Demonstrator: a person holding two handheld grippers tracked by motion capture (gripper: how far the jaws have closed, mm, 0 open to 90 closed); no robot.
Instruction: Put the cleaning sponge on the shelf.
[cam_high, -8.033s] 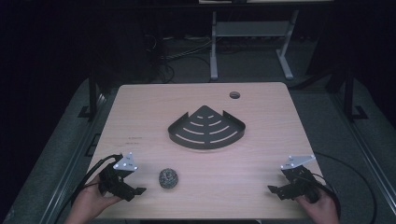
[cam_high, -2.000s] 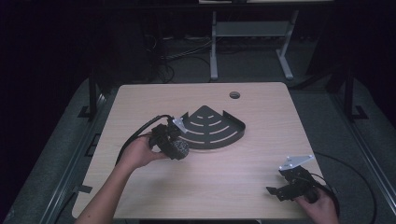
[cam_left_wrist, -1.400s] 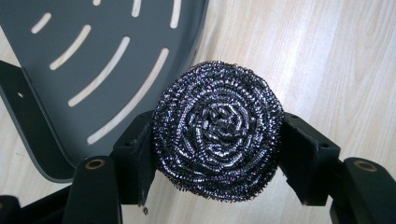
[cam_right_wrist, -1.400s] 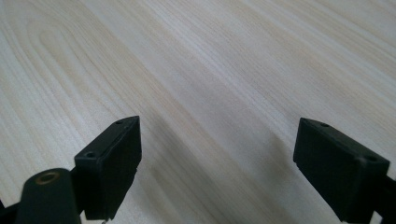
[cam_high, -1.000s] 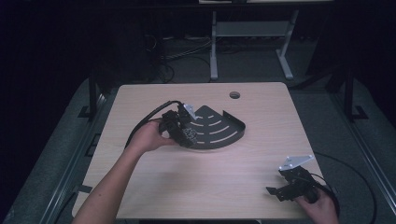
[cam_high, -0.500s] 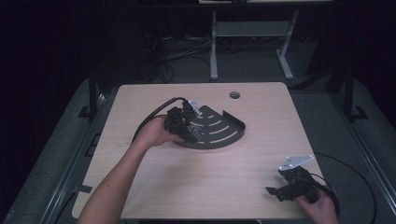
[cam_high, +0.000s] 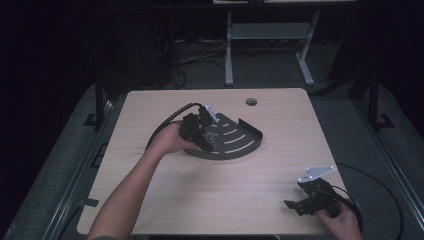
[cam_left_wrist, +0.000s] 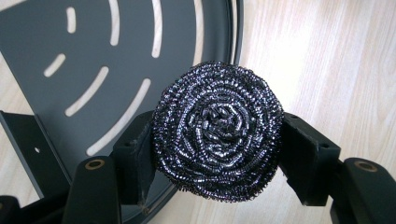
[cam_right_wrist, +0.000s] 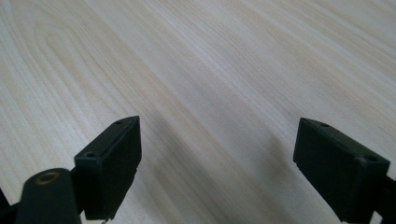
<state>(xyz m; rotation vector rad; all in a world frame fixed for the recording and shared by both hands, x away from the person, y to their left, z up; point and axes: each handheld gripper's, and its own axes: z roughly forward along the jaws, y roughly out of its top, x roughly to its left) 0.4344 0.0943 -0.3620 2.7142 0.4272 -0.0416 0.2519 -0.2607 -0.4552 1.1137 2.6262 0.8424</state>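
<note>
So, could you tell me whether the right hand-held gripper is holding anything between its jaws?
No, the right hand-held gripper stands open, with bare wooden table between its jaws.

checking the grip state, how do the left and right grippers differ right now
The left gripper is shut on the steel scourer, over the slotted corner tray; the right gripper stands open with nothing between its jaws. The left is out mid-table; the right sits low near the table's front edge. Both have black jaws.

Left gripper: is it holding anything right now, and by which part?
Yes. The left gripper clamps the steel wool scourer by its two opposite sides, over the slotted corner tray. The right gripper holds nothing.
</note>
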